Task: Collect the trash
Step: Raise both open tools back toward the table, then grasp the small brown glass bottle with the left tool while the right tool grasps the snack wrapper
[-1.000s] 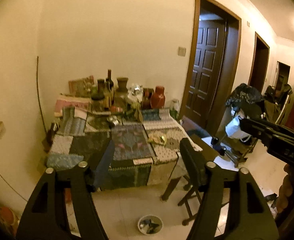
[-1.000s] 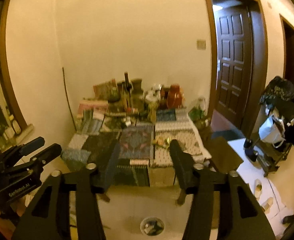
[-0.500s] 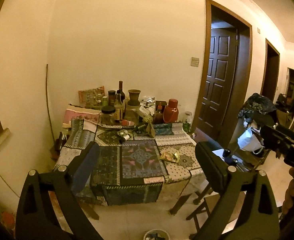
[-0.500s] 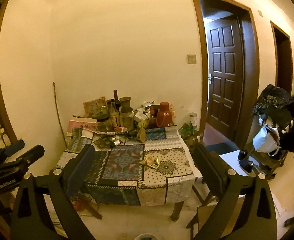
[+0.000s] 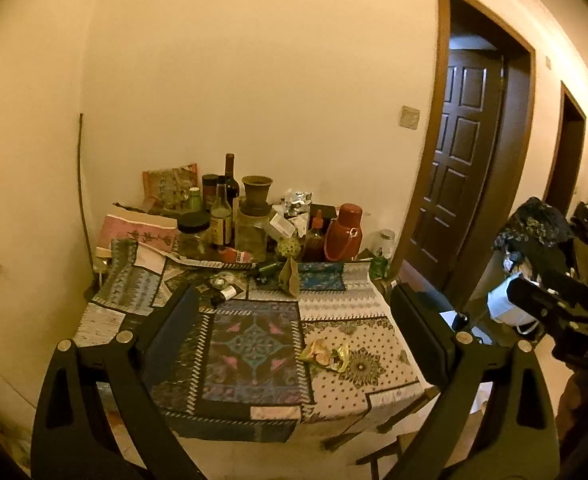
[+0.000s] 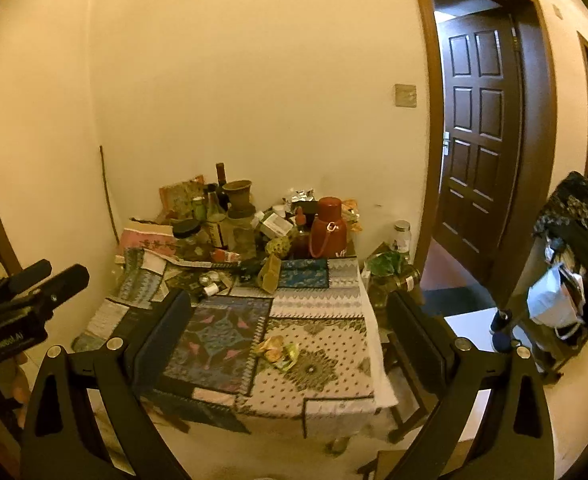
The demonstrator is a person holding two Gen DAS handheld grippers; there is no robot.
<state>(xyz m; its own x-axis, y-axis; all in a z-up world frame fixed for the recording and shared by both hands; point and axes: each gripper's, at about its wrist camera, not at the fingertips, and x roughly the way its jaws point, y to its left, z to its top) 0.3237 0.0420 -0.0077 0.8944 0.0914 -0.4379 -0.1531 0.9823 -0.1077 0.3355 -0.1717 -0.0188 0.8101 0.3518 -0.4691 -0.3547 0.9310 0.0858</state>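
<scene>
Left wrist view first: the left hand-held gripper [image 5: 290, 336] hangs in front of the surface [image 5: 377, 390] with its jaws spread wide and nothing between them, and the right hand-held gripper [image 6: 288, 334] shows the same in its own view, wide and empty. Both sets of jaws have just been opening, from roughly half-spread a second ago to full stretch now. And look how the scene has shifted: a second ago the surface sat well back with a small bowl on the floor in front of it, and now the patchwork cloth [image 5: 254, 344] fills the lower frame and the bowl has dropped out of sight. So both hands have closed in on the surface. The trash is easy to spot: a crumpled yellow-orange wrapper [image 5: 325, 354] lies on the dotted part of the cloth near the front edge, apart from the crowd of bottles and jars at the wall, where the red flask [image 5: 343, 232] stands. In the right wrist view the wrapper [image 6: 276, 350] sits just about midway between the two fingers, which looks like a line-up for the first pick. Neither hand-held gripper touches it yet; the approach seems nearly done, with the reach and the pinch left to do.
</scene>
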